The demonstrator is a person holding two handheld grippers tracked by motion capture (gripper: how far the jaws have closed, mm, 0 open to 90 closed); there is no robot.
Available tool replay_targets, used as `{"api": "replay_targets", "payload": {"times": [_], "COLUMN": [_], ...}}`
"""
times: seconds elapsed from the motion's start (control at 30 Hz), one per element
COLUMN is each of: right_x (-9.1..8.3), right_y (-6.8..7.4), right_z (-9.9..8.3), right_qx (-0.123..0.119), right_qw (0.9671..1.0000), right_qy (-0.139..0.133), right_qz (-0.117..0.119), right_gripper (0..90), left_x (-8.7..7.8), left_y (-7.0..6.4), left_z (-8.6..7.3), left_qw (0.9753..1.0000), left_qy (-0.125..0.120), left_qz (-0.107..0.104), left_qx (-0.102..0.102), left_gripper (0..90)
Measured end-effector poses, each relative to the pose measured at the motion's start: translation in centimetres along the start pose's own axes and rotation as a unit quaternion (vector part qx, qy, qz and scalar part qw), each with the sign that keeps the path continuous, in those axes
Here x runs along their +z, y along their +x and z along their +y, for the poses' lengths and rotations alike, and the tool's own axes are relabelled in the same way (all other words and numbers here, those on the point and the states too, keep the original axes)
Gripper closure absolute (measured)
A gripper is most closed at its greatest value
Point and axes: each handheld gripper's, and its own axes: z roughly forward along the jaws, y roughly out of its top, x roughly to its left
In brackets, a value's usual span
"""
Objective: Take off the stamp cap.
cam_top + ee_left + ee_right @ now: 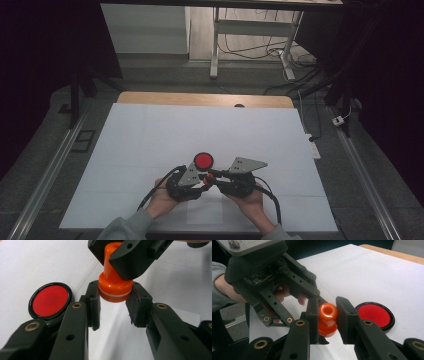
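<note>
Right tool (325, 315) grips the narrow handle of an orange stamp (327, 318), jaws clamped on both sides of the knob. Left tool (113, 306) has its pads on either side of the stamp's wide base (115, 288); looks like contact, but I cannot tell if it's really squeezing. Stamp hangs between both tools, just above the white tabletop (150, 135).

To do this well, probably: keep the right grip steady on the handle, seat the left pads square on the base below the pale seam, pull straight apart, no twisting.

Stamp: glossy orange plastic, rounded knob with a hole on top, fat cylindrical base, thin light ring.

Just beyond the left tool, a round red ink pad (50, 301) in a black rim lies flat.
</note>
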Motion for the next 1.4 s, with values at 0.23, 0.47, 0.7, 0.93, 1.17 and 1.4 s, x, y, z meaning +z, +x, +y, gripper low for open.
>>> {"api": "replay_targets", "payload": {"times": [0.23,0.47,0.7,0.93,1.17,1.4], "right_x": [0.04,0.06,0.09,0.06,0.05,-0.03], "right_y": [0.06,0.07,0.10,0.10,0.21,0.20], "right_z": [-0.02,-0.04,-0.05,-0.02,0.01,0.02], "right_qx": [-0.003,-0.004,-0.006,-0.006,-0.007,-0.005], "right_qw": [1.0000,1.0000,1.0000,1.0000,0.9999,0.9999], "right_qy": [-0.001,-0.001,0.000,0.001,-0.002,-0.004], "right_qz": [-0.002,-0.003,-0.004,-0.004,-0.007,-0.008], "right_gripper": [72.1,72.1,72.2,72.3,72.4,72.5], "left_x": [-0.01,0.00,0.03,0.04,-0.03,-0.07], "left_y": [0.04,0.01,-0.02,-0.02,-0.01,-0.01], "left_z": [-0.02,-0.04,-0.07,-0.08,-0.10,-0.09], "left_qw": [1.0000,1.0000,1.0000,1.0000,0.9999,0.9999], "left_qy": [0.002,0.003,0.004,0.004,0.001,-0.002], "left_qz": [0.000,0.001,0.002,0.002,0.005,0.008], "left_qx": [0.002,0.005,0.006,0.007,0.009,0.013], "left_gripper": [64.7,64.8,64.9,64.9,64.9,65.0]}}
